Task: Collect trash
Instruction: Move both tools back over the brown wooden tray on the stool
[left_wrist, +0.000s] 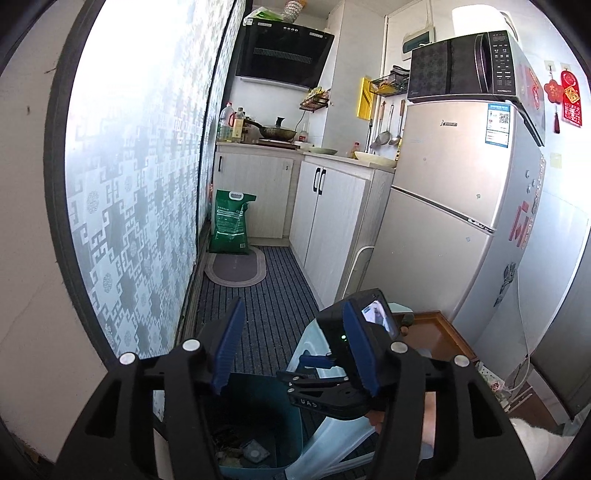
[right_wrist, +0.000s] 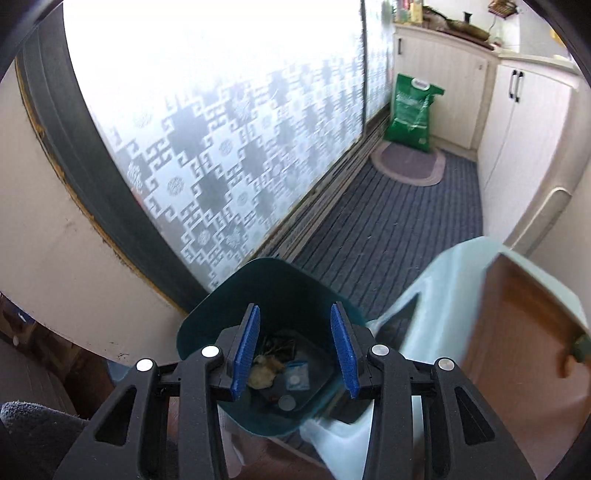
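Far left of both grippers: frosted sliding glass door (left_wrist: 140, 206) w/ grey geometric pattern film, dark frame.

Left gripper (left_wrist: 295, 365), black w/ blue ribbed pads: jaws apart, nothing between them, released. Directly below it the dark teal plastic trash bin (left_wrist: 255, 417), open top, scraps at the bottom. Beyond it, on the floor: blue-grey striped carpet (left_wrist: 266, 295), then small oval grey mat (left_wrist: 236, 269), then green printed sack w/ white handle (left_wrist: 231, 221) leaning on pale wood-grain cabinets (left_wrist: 325, 210); the sack's print is too small to read. Countertop above carries dark wok (left_wrist: 277, 131), oil bottles, bowls; black range hood (left_wrist: 284, 55) over it.

Right gripper (right_wrist: 293, 354), same type: pads spread, nothing clamped, released, hovering over the bin mouth (right_wrist: 273, 295). Between its pads, down in the bin: crumpled yellowish scrap (right_wrist: 264, 371), small clear pouch w/ a round disc (right_wrist: 297, 374), dark bits behind. In left-wrist view this gripper sits just right of centre, its body marked "UAS", small screen lit.

Right of the gripper: pale blue plastic chair (right_wrist: 443, 295), blurred, touching the bin's right side; brown wooden panel (right_wrist: 524, 332) beyond.

Far right in left-wrist view: cream two-door fridge (left_wrist: 454, 192) w/ blue-white QR label, unreadable badge; black microwave (left_wrist: 465, 66) on top; red knot charms (left_wrist: 570, 96) on the wall.
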